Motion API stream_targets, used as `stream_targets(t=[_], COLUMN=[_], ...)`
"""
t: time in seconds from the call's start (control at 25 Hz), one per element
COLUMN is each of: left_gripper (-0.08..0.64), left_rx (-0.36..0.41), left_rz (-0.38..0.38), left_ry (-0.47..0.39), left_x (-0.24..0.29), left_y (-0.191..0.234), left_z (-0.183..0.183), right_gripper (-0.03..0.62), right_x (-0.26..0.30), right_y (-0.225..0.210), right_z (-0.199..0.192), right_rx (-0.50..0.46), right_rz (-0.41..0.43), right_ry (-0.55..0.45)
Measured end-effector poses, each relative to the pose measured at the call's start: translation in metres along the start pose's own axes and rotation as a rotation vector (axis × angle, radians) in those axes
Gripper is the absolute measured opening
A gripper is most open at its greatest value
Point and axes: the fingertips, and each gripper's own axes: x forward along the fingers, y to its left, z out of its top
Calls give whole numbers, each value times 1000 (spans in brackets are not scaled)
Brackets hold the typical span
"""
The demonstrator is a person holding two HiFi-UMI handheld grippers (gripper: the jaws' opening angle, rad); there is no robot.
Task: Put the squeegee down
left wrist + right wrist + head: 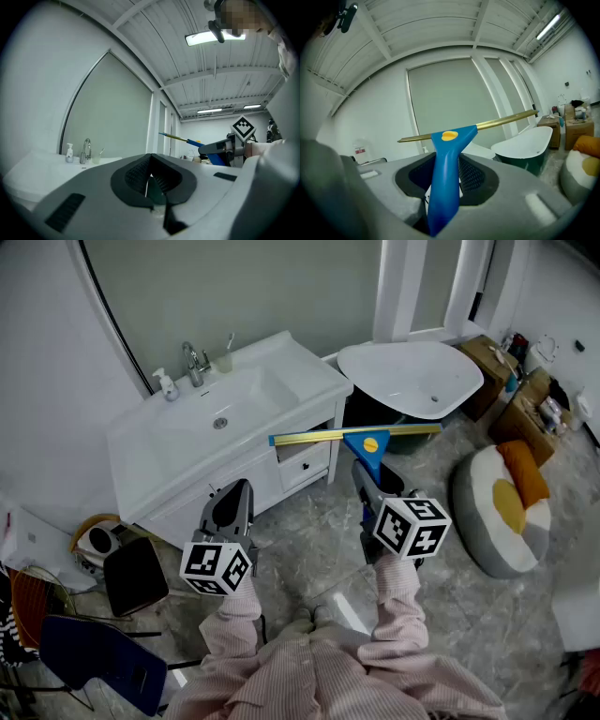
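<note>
Nearest the camera: striped sleeves (pixel 314 667), both forearms reaching forward with a gripper in each hand. The squeegee (pixel 361 440) is not down. It's in the air over the tiled floor (pixel 319 521), just in front of the right corner of the sink cabinet (pixel 225 442), with the bathtub (pixel 412 376) beyond it to the right. The right gripper (pixel 445 176) is clamped on the lower part of the blue handle. The handle runs up and away from the jaws, and the brass blade lies crosswise at the far end, roughly level. The left gripper (pixel 150 176) has its pads nearly touching, only a thin slit and nothing between them. It's held lower and nearer on the left, pointing at the cabinet front with the tap (pixel 194 362) above it. Risks: the grip sits far from the blade, so the wide, probably heavier end could swing in the jaws if tilted or moved fast. The blade is wide, so its left tip could catch the cabinet corner or the part-open drawer (pixel 305 462), and its right tip the tub rim. Letting go at this height would drop it onto hard floor, where it could bounce or bend the blade. The drop spot isn't clear from here, countertop or floor both look reachable.
</note>
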Motion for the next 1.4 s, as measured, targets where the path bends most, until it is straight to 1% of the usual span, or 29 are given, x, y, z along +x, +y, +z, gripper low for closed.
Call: stream_targets(t=[0.32, 0.52, 0.84, 1.08, 1.24, 1.4], left_gripper=[2, 2, 2, 2, 2, 2], left_rx=[4, 16, -6, -10, -20, -28], left_rz=[11, 0, 10, 18, 14, -9], left_ry=[-5, -7, -4, 13, 15, 21], left_x=[0, 2, 18, 49, 87, 132], left_y=[-6, -19, -14, 7, 33, 57], left_z=[3, -1, -8, -17, -19, -19], right_gripper=[135, 135, 135, 135, 135, 135], right_x=[-8, -11, 1, 38, 78, 122], right_y=[-13, -24, -41, -55, -67, -80], right_z=[1, -1, 0, -2, 2, 9], right_rx=[2, 25, 45, 57, 53, 56], right_rz=[0, -2, -12, -9, -7, -14], right_ry=[5, -2, 7, 29, 37, 43])
